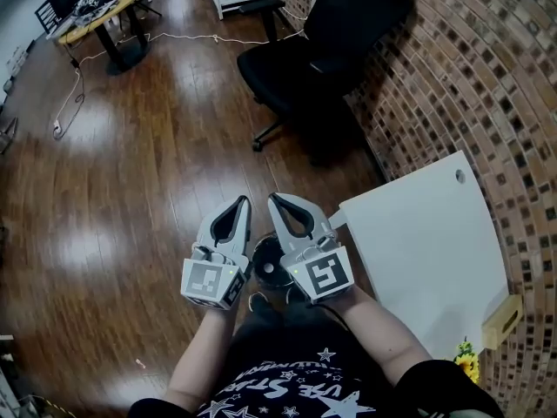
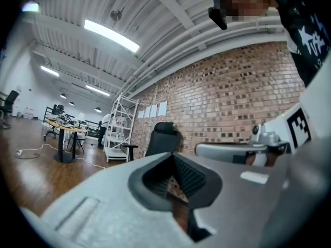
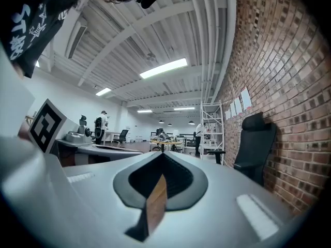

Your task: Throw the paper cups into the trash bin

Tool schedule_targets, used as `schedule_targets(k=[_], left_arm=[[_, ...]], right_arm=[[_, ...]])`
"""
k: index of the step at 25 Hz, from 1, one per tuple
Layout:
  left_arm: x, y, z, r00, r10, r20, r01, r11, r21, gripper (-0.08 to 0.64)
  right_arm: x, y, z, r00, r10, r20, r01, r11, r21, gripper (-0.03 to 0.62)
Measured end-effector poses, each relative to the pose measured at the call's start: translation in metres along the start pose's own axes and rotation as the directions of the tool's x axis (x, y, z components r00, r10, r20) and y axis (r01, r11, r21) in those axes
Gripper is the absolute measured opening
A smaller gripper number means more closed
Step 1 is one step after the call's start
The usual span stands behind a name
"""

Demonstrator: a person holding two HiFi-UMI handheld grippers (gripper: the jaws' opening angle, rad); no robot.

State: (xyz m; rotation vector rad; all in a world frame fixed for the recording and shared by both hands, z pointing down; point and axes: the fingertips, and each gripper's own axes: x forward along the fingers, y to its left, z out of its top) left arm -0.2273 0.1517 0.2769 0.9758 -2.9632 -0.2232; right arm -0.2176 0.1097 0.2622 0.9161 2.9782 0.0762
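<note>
No paper cup shows in any view. In the head view my left gripper point(image 1: 241, 201) and my right gripper point(image 1: 273, 197) are held side by side over the wooden floor, both shut with nothing between the jaws. The left gripper view shows its jaws point(image 2: 172, 153) closed tip to tip and pointing level at a brick wall, with the right gripper point(image 2: 243, 151) beside them. In the right gripper view the jaws point(image 3: 163, 153) are likewise closed, and the left gripper point(image 3: 77, 143) is at the left. A dark round thing point(image 1: 268, 265) lies on the floor under the grippers, partly hidden; I cannot tell what it is.
A black office chair point(image 1: 322, 50) stands ahead by the brick wall point(image 1: 487, 77). A white table point(image 1: 426, 242) is at my right, with a wooden block point(image 1: 503, 320) and yellow flowers point(image 1: 467, 360) at its near end. A round table point(image 1: 96, 11) and a white rack point(image 2: 119, 128) stand far off.
</note>
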Motion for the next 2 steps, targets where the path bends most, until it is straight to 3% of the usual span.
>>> schedule_targets(k=[2], left_arm=[[-0.0049, -0.0074, 0.0039, 1.000, 0.004, -0.012, -0.004, 1.000, -0.009, 0.003]], right_arm=[[-0.0060, 0.0026, 0.0022, 1.000, 0.006, 0.003, -0.006, 1.000, 0.013, 0.008]])
